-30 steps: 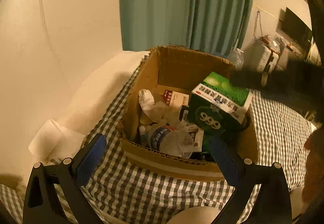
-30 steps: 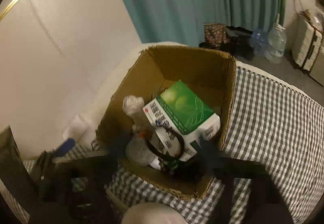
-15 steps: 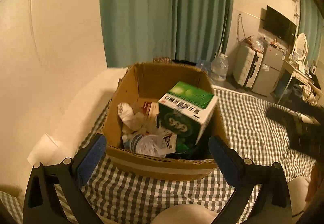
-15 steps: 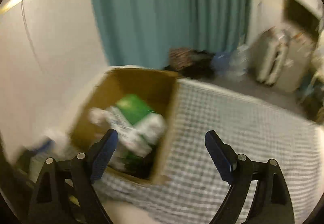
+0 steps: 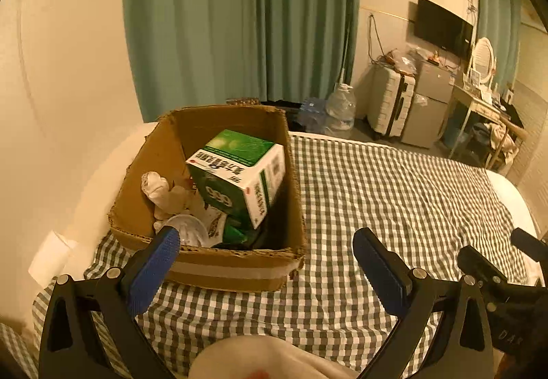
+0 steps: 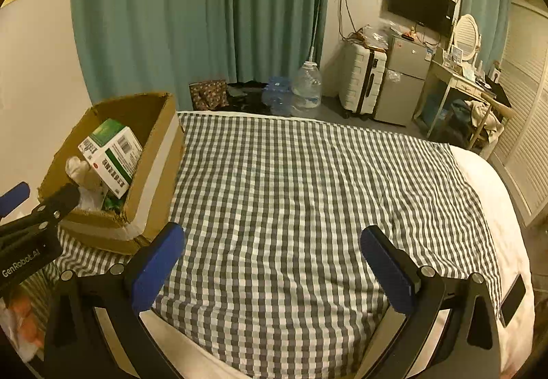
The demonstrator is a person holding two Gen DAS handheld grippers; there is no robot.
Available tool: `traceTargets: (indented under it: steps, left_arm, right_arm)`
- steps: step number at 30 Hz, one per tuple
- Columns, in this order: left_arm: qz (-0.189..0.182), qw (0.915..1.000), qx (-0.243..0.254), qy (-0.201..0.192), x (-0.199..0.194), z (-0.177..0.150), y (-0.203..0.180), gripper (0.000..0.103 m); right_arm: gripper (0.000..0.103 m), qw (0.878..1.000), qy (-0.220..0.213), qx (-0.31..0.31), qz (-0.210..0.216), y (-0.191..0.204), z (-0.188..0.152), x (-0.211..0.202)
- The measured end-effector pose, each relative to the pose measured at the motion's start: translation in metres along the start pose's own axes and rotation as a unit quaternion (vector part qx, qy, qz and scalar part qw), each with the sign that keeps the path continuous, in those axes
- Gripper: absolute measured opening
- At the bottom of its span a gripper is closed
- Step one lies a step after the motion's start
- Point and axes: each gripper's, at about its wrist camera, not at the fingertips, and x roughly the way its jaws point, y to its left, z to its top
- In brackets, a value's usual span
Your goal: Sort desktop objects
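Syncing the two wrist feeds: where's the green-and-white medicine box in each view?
Left wrist: green-and-white medicine box sits left of centre, tilted atop the clutter inside the cardboard box.
Right wrist: same medicine box at far left, inside the cardboard box.
Shared landmark: the big clear water jug on the floor by the teal curtain.

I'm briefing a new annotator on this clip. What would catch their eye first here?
Probably the cardboard box at the left end of the checked cloth, stuffed with clutter, with a green and white carton tilted on top of crumpled paper. Next, both grippers, left and right, hang above the cloth with jaws wide apart and empty.
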Motion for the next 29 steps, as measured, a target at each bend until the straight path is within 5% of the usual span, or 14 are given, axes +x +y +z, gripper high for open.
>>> traceTargets:
  steps: [22,29]
  left_arm:
    - [-0.002,0.9997,-0.004,0.024,0.006,-0.004,-0.001,0.103]
    - [0.001,0.9999,0.000,-0.013,-0.006,-0.004,-0.003,0.103]
  right_arm:
    - [0.103,0.999,0.013,0.045,-0.005,-0.013,-0.005,0.004]
    - [0.103,0.998,0.017,0.052,-0.004,-0.017,-0.006,0.003]
